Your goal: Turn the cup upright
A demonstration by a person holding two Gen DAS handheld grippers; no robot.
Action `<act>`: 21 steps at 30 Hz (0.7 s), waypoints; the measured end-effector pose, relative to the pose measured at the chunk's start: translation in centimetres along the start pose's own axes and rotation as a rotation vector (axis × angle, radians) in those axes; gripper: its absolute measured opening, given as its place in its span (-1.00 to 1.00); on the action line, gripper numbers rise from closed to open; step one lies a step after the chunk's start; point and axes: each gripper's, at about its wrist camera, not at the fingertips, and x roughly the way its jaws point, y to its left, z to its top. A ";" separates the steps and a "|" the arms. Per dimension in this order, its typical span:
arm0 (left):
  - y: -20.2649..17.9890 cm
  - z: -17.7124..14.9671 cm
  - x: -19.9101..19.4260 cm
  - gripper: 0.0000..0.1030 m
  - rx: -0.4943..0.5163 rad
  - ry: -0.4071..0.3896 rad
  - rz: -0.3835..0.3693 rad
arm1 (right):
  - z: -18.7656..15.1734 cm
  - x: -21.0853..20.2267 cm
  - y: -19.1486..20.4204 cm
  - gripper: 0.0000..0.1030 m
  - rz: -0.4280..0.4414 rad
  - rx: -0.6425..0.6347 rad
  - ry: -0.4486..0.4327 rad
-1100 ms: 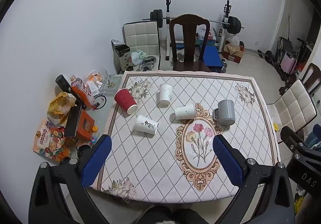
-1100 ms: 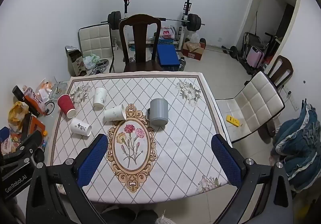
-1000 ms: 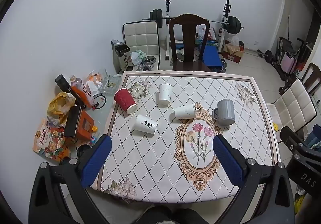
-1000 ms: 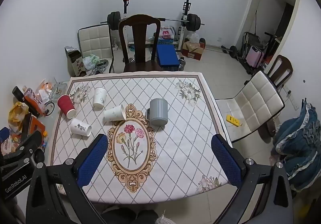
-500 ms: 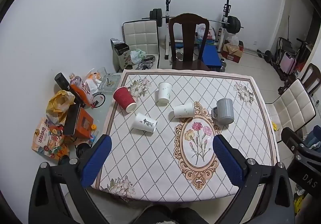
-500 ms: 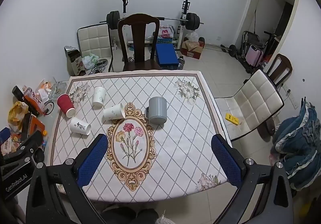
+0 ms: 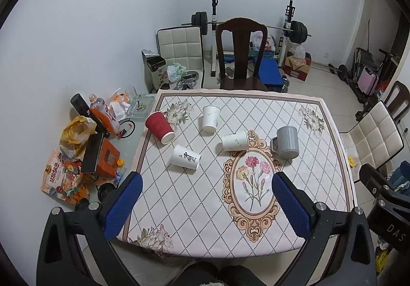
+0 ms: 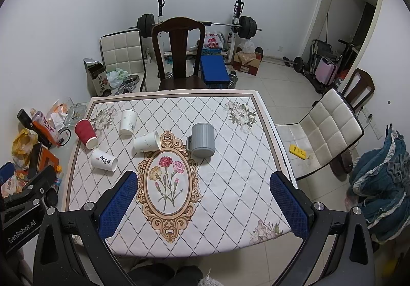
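Both of my claws have drifted very slightly since a second ago, so the table sits a touch lower in each view; nothing on it has shifted. My left claw (image 7: 205,202) hangs above the near edge of the table, its blue-padded fingers (image 7: 123,202) spread wide with nothing between them. My right claw (image 8: 203,202) hovers beside it over the same near edge, likewise fully spread and empty.

Below them lies a square table covered in a white diamond-patterned cloth (image 7: 194,204) with an ornate oval flower medallion (image 8: 167,180) in the middle. Five cups sit on the far half, well apart from both claws. Nearest my left claw is a white paper cup with black lettering (image 7: 185,157), lying on its side. Beyond it, at the left edge, a red ribbed paper cup (image 7: 160,127) lies tipped over. A plain white paper cup (image 7: 210,118) sits further back; I cannot tell which way up it stands. Another white paper cup (image 7: 235,141) lies on its side, touching the top of the medallion. To the right, a grey ribbed mug with a handle (image 8: 203,140) stands mouth down.

Past the table stands a dark wooden chair (image 8: 178,55), with a barbell rack (image 8: 197,24) against the wall.
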 end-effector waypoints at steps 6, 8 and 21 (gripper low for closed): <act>0.0 0.3 -0.2 1.00 0.000 0.000 0.004 | 0.0 0.0 -0.1 1.00 0.001 0.000 -0.001; 0.0 0.3 -0.2 1.00 -0.002 0.000 0.001 | 0.1 0.0 -0.1 1.00 0.001 0.000 0.000; -0.2 0.4 -0.4 1.00 -0.004 0.000 0.002 | 0.1 0.1 0.0 1.00 0.003 0.001 0.000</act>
